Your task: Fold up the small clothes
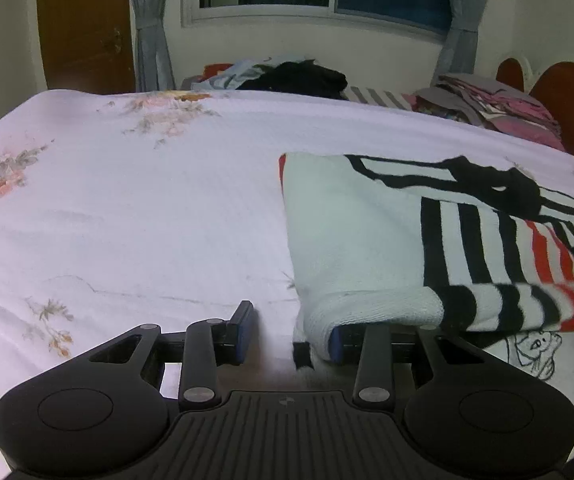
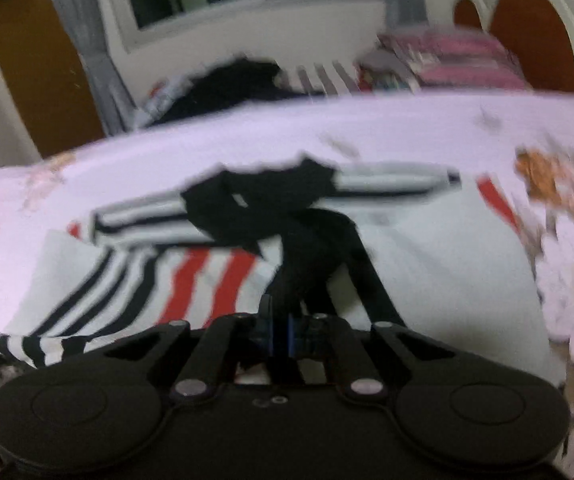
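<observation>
A small white garment (image 1: 351, 236) with black and red stripes and a black collar lies partly folded on the floral bedsheet (image 1: 127, 208). My left gripper (image 1: 291, 332) is open at the garment's near left corner; its right finger (image 1: 341, 342) sits under the white cuff, its left finger (image 1: 243, 328) on the sheet. In the blurred right wrist view my right gripper (image 2: 281, 334) is shut on a black part of the garment (image 2: 311, 240), which stretches away from the jaws.
A pile of dark and light clothes (image 1: 287, 76) lies at the bed's far edge. A folded pink and grey stack (image 1: 495, 108) sits far right by the headboard (image 1: 567, 100). A window, curtains and a wooden door (image 1: 83, 28) stand behind.
</observation>
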A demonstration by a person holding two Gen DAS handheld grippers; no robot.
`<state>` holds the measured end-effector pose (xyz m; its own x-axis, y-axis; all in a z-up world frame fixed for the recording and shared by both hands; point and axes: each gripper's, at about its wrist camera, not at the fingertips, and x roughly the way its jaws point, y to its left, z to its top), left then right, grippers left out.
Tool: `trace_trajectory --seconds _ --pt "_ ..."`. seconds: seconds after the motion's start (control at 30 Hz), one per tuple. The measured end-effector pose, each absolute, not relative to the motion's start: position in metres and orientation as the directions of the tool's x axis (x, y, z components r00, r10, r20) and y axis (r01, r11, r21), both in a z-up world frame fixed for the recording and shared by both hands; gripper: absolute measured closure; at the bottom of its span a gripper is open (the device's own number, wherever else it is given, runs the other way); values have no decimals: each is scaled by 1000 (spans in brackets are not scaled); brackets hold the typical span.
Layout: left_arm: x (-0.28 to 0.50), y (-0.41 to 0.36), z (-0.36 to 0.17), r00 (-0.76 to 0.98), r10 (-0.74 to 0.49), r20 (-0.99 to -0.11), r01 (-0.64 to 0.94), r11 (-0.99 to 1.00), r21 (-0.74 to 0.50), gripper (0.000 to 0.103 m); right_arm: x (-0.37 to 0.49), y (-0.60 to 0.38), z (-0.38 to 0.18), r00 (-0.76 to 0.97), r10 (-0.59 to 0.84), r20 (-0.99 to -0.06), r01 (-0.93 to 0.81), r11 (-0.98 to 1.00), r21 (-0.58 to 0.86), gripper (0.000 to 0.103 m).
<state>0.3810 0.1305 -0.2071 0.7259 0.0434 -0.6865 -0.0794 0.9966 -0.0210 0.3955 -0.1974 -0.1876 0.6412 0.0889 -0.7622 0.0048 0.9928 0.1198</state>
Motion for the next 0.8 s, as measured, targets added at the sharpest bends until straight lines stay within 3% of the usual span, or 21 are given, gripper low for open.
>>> trace_trajectory --seconds 0.1,0.17,0.23,0.37,0.43,0.53,0.63,0.7,0.73,0.8 --pt "377 127 -205 724 48 -688 -65 998 2 65 391 -198 -189 647 95 -757 3 992 127 95" --pt "376 126 -201 722 49 -690 -60 998 7 65 392 -205 -186 641 116 -758 19 986 167 78" --pt "376 126 -199 717 30 -696 -59 998 -18 65 393 -213 -185 647 119 -754 44 980 192 73" --pt "375 128 -204 709 24 -705 -59 998 -25 65 394 -214 -187 635 122 -763 30 983 181 93" --pt "374 127 -202 707 27 -707 -53 998 -15 65 391 -215 -181 653 123 -747 14 985 174 96" --pt "372 123 -203 703 18 -711 -29 1000 -4 65 388 -216 -176 685 56 -726 19 995 95 96" --pt "371 120 -203 704 27 -709 -25 1000 14 65 392 -220 -188 638 63 -768 21 995 99 95" --pt "372 124 -202 695 17 -719 -36 999 -12 65 389 -223 -185 648 70 -758 28 993 116 91" --pt "372 125 -200 691 11 -723 -38 999 -21 65 388 -226 -183 653 67 -754 42 991 124 81" --pt "372 126 -196 674 1 -738 -42 998 -36 65 387 -233 -181 656 79 -751 51 988 148 80"
